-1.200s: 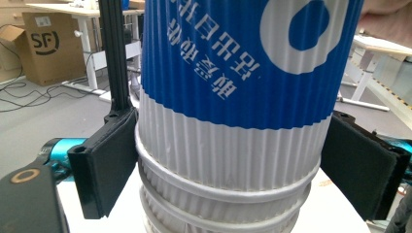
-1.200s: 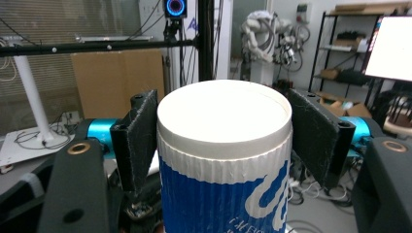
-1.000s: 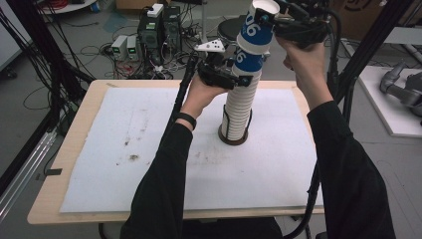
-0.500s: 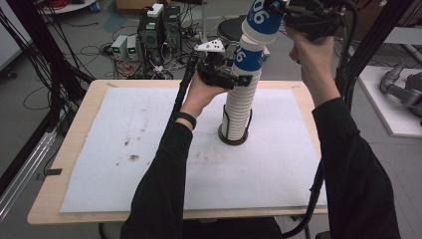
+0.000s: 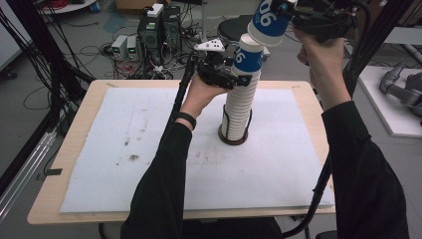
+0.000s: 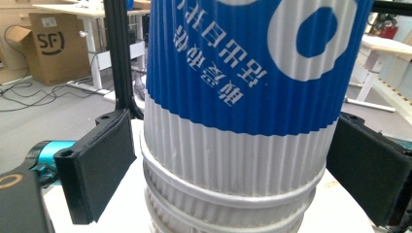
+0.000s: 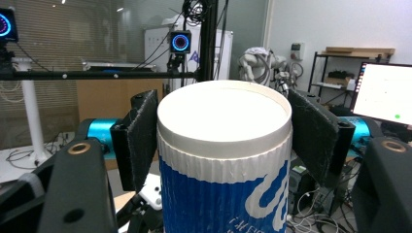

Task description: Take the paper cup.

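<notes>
Right gripper [image 5: 291, 12]: mine, clamped on a light, crushable paper cup [image 5: 268, 22] near its rim.
Left gripper [image 5: 234, 74]: jaws just opened, flanking the stack [image 5: 239, 107].

**Paper cup pulled off the top of a tall stack**

So there's a tall stack of cups [image 5: 238, 107], all upside down and nested, standing on a dark round base on the white mat, about mid-table. It's ribbed paper, white lower down, with a blue band and white print on the topmost cup. It leans slightly to the right towards the top. One single cup [image 5: 268, 22], same blue-and-white ribbed kind, is up in the air just above and right of the stack's top, tilted and clear of it.
</notes>
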Available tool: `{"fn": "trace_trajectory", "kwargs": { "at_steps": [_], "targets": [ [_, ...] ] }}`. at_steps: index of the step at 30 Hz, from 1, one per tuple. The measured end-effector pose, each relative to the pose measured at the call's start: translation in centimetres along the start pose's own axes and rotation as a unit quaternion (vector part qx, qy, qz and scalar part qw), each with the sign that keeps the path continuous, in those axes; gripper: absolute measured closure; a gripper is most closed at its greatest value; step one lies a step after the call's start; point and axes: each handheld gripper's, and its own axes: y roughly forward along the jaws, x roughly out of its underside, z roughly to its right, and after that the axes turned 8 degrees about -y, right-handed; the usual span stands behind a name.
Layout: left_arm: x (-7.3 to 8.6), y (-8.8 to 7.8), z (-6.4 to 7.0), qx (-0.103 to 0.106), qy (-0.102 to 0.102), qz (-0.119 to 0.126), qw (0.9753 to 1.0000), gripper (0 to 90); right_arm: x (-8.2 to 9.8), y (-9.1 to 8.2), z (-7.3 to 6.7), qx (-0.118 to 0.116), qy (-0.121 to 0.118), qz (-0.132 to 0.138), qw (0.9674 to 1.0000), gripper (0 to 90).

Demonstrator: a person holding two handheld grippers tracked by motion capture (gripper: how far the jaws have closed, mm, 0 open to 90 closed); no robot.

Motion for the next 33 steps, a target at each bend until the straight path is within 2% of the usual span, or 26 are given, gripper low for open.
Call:
{"fn": "trace_trajectory", "kwargs": {
  "at_steps": [6,14,20,26,33],
  "targets": [
    [-0.3,-0.7,0.1,-0.004,0.000,0.005,1.0000,7.0,0.2,-0.5,-0.1,-0.003,-0.001,-0.004,1.0000,30.9],
    [-0.1,-2.4,0.3,-0.026,0.002,0.005,0.9996,7.0,0.4,-1.2,-0.4,-0.009,-0.006,-0.009,0.9999,30.9],
    [-0.3,-3.7,0.6,-0.029,0.015,0.003,0.9995,7.0,0.4,-1.4,-0.7,-0.014,-0.008,-0.013,0.9998,31.0],
    [-0.2,-5.6,1.3,-0.038,0.022,0.002,0.9991,7.0,0.4,-1.7,-1.1,-0.017,-0.009,-0.016,0.9997,31.0],
    [0.3,-8.9,2.8,-0.051,0.036,-0.006,0.9980,7.0,0.7,-2.2,-1.7,-0.022,-0.016,-0.024,0.9993,31.0]
  ]
}}
